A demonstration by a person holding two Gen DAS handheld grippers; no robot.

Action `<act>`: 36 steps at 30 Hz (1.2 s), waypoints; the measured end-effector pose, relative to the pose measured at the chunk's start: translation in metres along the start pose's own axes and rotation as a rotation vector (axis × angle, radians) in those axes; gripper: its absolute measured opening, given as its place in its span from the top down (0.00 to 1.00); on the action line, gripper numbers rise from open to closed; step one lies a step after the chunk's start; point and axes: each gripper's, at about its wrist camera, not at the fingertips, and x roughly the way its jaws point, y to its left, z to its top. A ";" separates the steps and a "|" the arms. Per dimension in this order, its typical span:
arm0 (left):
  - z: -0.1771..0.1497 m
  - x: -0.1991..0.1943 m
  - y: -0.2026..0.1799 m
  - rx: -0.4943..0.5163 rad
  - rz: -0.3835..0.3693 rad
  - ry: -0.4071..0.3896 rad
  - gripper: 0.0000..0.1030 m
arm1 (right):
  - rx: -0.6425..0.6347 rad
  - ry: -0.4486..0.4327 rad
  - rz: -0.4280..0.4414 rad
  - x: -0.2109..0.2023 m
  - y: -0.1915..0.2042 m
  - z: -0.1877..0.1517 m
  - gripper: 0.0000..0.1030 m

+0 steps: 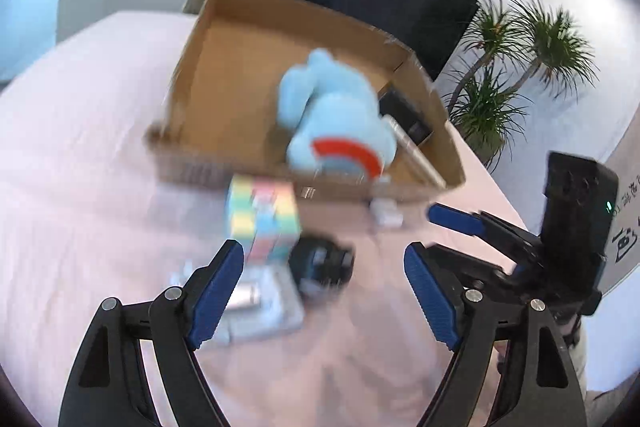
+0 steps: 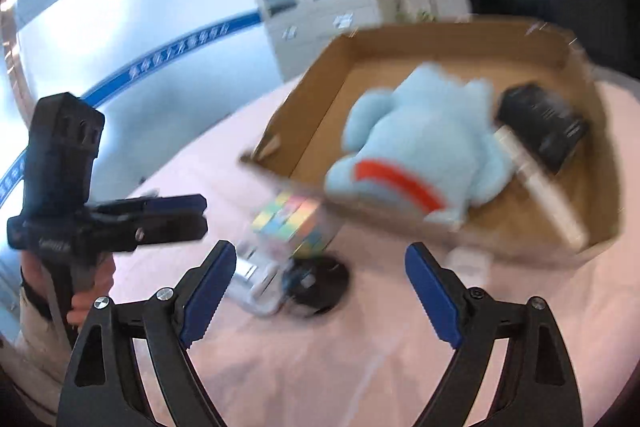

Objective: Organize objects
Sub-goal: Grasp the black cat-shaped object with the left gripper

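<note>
Both pairs of tongs are seen spread wide with nothing between their blue pads. The left tongs (image 1: 324, 287) are held above the pink tabletop (image 1: 80, 187), and the right tongs (image 2: 320, 287) are held over the same surface; each pair also appears at the edge of the other's view, where its spread cannot be judged.

Ahead of both tongs a shallow cardboard box (image 1: 224, 67) is seen resting on the tabletop. Inside it, toward the near wall, a light blue plush toy (image 1: 336, 115) with a red band is lying. Beyond the toy, on the right side of the box, a black box (image 2: 544, 127) is lodged, and a pale, long cylindrical item (image 2: 544, 187) is laid just beside the toy; what it is cannot be told through the blur.

Outside the box, just in front of its near wall, a pastel puzzle cube (image 1: 264, 215) is placed, slightly left of the centre line of the left tongs. A clear plastic case (image 1: 264, 303) is found beneath or just in front of the cube, close to the left finger. A black round object (image 2: 320, 283) is set just right of the case. A small white item (image 1: 386, 215) is seen against the box wall, ahead of the right finger.
</note>
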 end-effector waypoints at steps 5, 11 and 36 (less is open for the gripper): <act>-0.021 0.004 0.016 -0.075 -0.025 0.011 0.20 | 0.057 0.065 -0.035 0.046 0.001 -0.011 0.16; -0.018 0.014 0.024 -0.101 -0.009 0.028 0.20 | 0.077 0.101 -0.065 0.070 -0.010 -0.025 0.45; -0.055 0.062 -0.033 0.029 -0.081 0.278 0.20 | -0.095 0.174 -0.049 0.037 0.025 -0.084 0.41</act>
